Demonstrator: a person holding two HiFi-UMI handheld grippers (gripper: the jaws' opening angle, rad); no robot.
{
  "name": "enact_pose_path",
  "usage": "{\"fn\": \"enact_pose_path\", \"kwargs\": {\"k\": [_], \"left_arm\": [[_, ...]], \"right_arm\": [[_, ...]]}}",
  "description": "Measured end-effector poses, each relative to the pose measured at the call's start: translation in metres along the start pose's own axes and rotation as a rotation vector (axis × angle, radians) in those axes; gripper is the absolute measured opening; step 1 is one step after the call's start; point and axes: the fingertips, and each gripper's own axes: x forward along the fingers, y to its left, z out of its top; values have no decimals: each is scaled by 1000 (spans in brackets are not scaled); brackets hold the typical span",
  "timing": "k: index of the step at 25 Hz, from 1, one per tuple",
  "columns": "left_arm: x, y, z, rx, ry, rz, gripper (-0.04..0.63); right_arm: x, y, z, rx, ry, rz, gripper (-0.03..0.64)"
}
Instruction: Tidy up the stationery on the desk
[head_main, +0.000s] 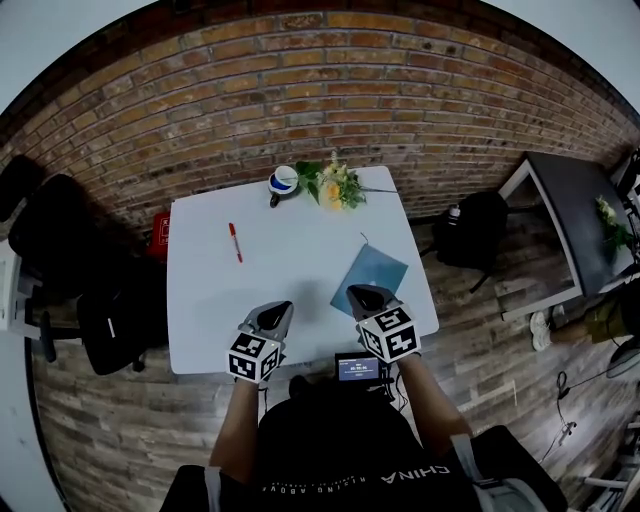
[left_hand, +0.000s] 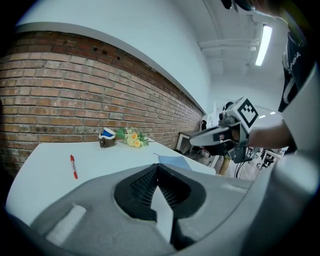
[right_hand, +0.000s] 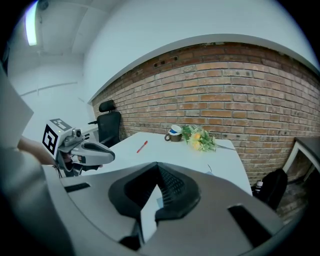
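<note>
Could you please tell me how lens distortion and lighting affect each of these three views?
Head view: fisheye bends the wall into an arc, with black corners. Left gripper view: a ceiling light glares at upper right. Right gripper view: the wall curves too, and a light strip glares at upper left.

The left gripper (head_main: 278, 312) and right gripper (head_main: 364, 296) each have a smooth grey shell that tapers to a point. Black ribbed fingers (left_hand: 141, 186) sit in a dark hollow, and a white cube (head_main: 254, 357) carries black square markers. The person wears a black top (head_main: 335, 445) with white lettering.
</note>
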Motion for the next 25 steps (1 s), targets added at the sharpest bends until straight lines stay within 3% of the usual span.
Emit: {"fn": "enact_pose_path", "kwargs": {"k": [17, 25], "left_arm": [[12, -12, 4, 16, 21, -29, 9], [33, -32, -16, -10, 80, -79, 9]], "right_arm": [[-5, -11, -4, 17, 2, -4, 9], [-13, -39, -35, 60, 63, -36, 9]]}}
